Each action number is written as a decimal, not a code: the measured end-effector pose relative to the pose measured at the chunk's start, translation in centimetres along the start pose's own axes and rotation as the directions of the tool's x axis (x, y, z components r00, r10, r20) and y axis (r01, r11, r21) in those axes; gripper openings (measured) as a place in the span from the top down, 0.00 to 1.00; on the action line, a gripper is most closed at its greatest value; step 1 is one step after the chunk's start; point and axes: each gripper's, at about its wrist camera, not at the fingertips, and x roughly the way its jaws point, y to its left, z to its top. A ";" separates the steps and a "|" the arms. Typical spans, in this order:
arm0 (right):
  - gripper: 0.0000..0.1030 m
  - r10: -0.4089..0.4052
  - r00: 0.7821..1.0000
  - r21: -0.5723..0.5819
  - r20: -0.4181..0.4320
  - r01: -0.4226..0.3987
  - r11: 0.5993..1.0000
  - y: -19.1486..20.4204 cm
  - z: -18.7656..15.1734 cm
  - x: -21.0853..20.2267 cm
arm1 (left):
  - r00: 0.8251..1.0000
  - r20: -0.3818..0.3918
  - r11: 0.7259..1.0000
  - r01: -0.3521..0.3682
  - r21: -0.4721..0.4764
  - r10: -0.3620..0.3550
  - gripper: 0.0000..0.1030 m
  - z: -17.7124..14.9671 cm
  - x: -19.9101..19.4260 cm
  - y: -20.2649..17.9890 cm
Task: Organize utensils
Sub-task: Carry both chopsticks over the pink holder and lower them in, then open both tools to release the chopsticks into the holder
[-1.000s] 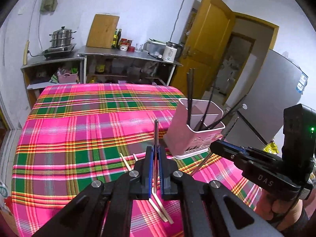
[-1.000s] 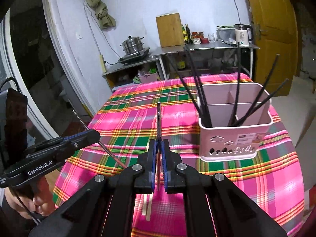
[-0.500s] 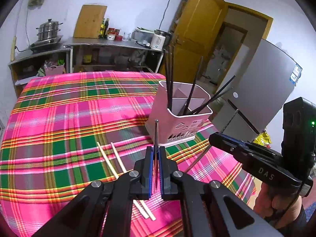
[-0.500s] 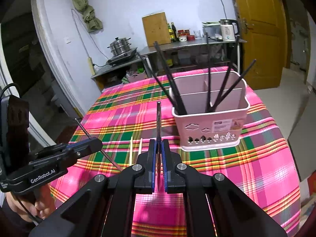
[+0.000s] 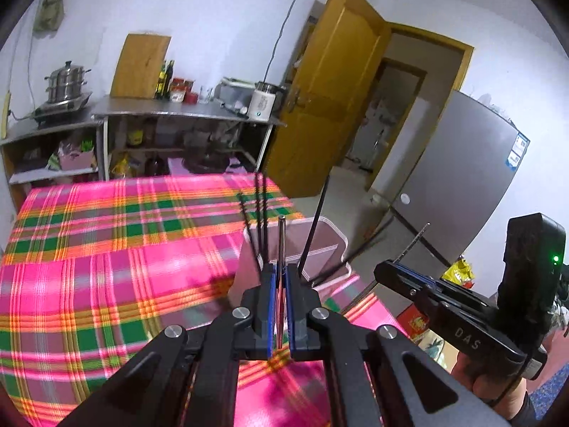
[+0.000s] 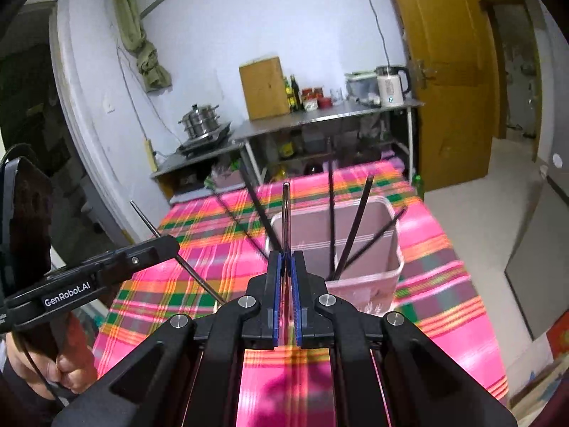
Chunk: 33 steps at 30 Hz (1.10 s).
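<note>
A pink utensil holder [image 6: 359, 249] with several black chopsticks [image 6: 355, 227] stands on the pink plaid tablecloth [image 6: 199, 263]; it also shows in the left wrist view [image 5: 320, 245]. My left gripper [image 5: 280, 277] is shut on a dark metal chopstick [image 5: 281, 242] that points up over the holder. My right gripper [image 6: 286, 267] is shut on a dark metal chopstick [image 6: 285, 213], upright just before the holder's near-left rim. The left gripper also shows in the right wrist view [image 6: 156, 249], and the right gripper in the left wrist view [image 5: 394, 270].
A steel counter [image 5: 177, 110] with a steamer pot [image 5: 64, 85], cutting board [image 5: 140, 66], bottles and a kettle [image 5: 263, 105] stands beyond the table. A yellow door [image 5: 330, 92] and a grey fridge [image 5: 458, 178] are at the right, past the table edge.
Both grippers have moved forward and up toward the holder, which is now closer and just below the chopstick tips. The pale chopsticks on the cloth are out of view.
</note>
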 end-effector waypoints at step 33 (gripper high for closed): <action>0.94 -0.077 0.996 -0.022 -0.039 0.076 0.997 -2.3 1.0 7.9 | 0.998 -0.053 1.000 -0.014 0.009 0.015 0.95 1.0 9.0 1.2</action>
